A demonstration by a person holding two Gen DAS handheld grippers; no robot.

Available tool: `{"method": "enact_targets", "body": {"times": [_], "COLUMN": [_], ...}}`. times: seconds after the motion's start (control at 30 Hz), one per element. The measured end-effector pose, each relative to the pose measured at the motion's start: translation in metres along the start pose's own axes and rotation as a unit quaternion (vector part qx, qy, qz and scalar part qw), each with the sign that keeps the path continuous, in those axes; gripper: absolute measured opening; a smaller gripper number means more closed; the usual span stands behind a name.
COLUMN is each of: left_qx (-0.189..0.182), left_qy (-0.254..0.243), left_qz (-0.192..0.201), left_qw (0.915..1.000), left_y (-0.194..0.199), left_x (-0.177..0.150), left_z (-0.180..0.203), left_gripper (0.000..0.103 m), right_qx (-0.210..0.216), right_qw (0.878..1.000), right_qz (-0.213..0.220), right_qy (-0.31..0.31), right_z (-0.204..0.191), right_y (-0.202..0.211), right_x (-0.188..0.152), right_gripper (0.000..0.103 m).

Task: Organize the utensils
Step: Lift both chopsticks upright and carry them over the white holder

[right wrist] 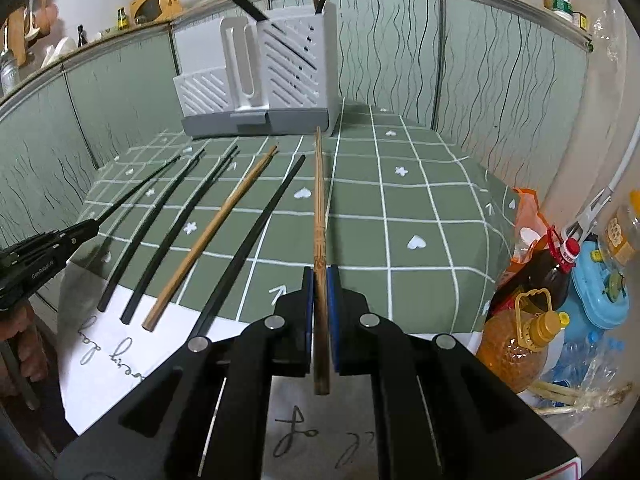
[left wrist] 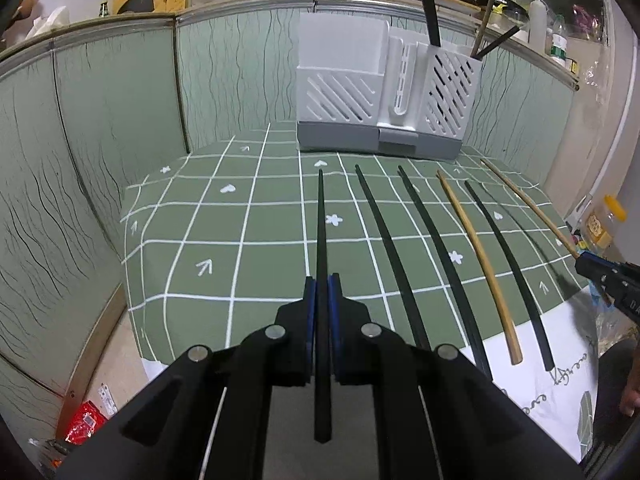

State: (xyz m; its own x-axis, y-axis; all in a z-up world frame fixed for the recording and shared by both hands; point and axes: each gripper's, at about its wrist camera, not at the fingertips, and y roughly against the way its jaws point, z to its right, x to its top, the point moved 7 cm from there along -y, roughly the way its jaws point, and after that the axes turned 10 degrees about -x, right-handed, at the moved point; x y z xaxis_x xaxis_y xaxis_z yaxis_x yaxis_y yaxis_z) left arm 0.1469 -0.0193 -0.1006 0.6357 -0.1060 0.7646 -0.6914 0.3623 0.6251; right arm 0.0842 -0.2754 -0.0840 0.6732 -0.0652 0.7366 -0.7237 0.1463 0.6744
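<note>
Left tongs [left wrist: 321, 292] are clamped on a long black chopstick [left wrist: 321, 220], right tongs [right wrist: 320, 280] on a brown bamboo chopstick [right wrist: 319, 200]. Both point toward the white slotted utensil holder [left wrist: 380, 92] at the far side of the green checked counter [left wrist: 240, 220]; four chopsticks lie between.

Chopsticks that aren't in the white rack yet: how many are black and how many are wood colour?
Black: 4, one black chopstick in the left claw, three on the cloth
Wood colour: 2, one wooden chopstick in the right claw, one on the cloth
Total: 6
</note>
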Motion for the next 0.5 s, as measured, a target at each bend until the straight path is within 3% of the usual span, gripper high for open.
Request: {"method": "enact_targets", "body": {"times": [0.5], "left_qx": [-0.021], "left_qy": [0.002], "left_qz": [0.048], "left_qw": [0.9986], "left_y": [0.044], "left_x": [0.035], "left_z": [0.007], "left_gripper": [0.006], "right_qx": [0.011], "right_qw": [0.999], "right_qz": [0.041], "right_qy": [0.004], "right_z": [0.01], "right_y": [0.037], "right_x": [0.037], "right_gripper": [0.007]}}
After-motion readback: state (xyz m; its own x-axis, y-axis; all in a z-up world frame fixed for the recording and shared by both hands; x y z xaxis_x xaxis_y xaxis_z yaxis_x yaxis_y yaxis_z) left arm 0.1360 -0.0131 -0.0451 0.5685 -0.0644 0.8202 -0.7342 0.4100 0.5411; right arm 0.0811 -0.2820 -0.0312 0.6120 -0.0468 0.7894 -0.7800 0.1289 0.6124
